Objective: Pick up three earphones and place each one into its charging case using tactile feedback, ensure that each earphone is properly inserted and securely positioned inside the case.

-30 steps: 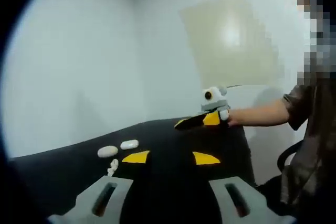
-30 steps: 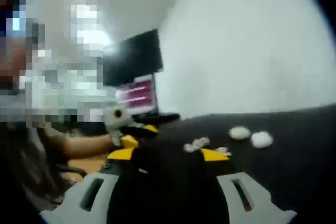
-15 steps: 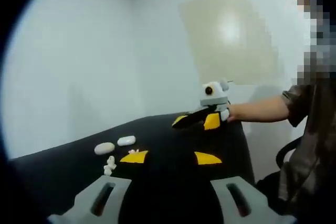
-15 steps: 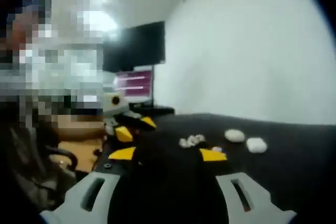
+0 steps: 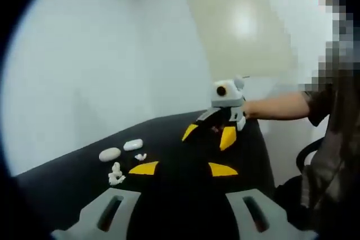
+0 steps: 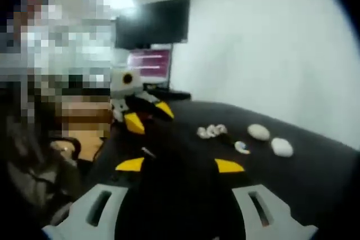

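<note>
Both grippers parted and empty above a black table point(image 5: 185, 195).
Earphones point(image 5: 116, 175) and cases point(image 5: 109, 154) are blurred; monitor point(image 6: 151, 64) text is unreadable.

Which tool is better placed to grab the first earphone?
Left, probably. The earphones lie just beside the tips of the open left tool, next to the cases. The right tool, also open, hangs near the far edge of the table, farther from them.
</note>
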{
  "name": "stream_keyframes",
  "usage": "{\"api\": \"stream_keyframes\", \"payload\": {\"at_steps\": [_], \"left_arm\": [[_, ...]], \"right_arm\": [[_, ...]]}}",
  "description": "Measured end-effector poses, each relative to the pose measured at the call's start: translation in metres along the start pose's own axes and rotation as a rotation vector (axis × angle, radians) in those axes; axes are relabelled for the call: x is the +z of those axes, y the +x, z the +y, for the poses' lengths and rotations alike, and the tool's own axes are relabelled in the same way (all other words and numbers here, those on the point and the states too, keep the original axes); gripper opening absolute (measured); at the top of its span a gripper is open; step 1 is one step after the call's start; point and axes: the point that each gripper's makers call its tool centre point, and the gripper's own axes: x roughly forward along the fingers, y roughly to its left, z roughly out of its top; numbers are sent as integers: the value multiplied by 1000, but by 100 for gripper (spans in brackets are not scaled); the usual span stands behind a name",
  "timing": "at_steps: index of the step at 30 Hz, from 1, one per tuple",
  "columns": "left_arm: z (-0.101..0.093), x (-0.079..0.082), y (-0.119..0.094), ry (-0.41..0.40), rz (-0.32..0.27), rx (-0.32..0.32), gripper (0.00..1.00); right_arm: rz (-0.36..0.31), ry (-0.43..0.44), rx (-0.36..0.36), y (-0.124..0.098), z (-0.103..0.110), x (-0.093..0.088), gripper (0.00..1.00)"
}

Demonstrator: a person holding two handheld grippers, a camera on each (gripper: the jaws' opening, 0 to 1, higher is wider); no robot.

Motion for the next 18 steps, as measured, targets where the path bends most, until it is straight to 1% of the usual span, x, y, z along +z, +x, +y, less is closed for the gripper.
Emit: {"api": "stream_keyframes", "payload": {"at_steps": [2,6,11,13,15,18], "left_arm": [[0,-1,0,4,5,2,29],[-1,-6,1,20,32,-3,29],[-2,-9,3,25,49,-7,29],[-3,-11,3,30,59,-8,29],[-3,-12,4,32,64,-11,29],[-3,-13,4,31,71,-13,29]], "right_arm": [[-2,-8,3,1,2,0,47],[22,-39,21,4,6,-4,47],[-7,-41,46,4,11,1,43],[0,-49,64,5,16,0,42],[26,-53,107,8,25,-3,42],[36,-41,128,10,29,-4,42]]}}
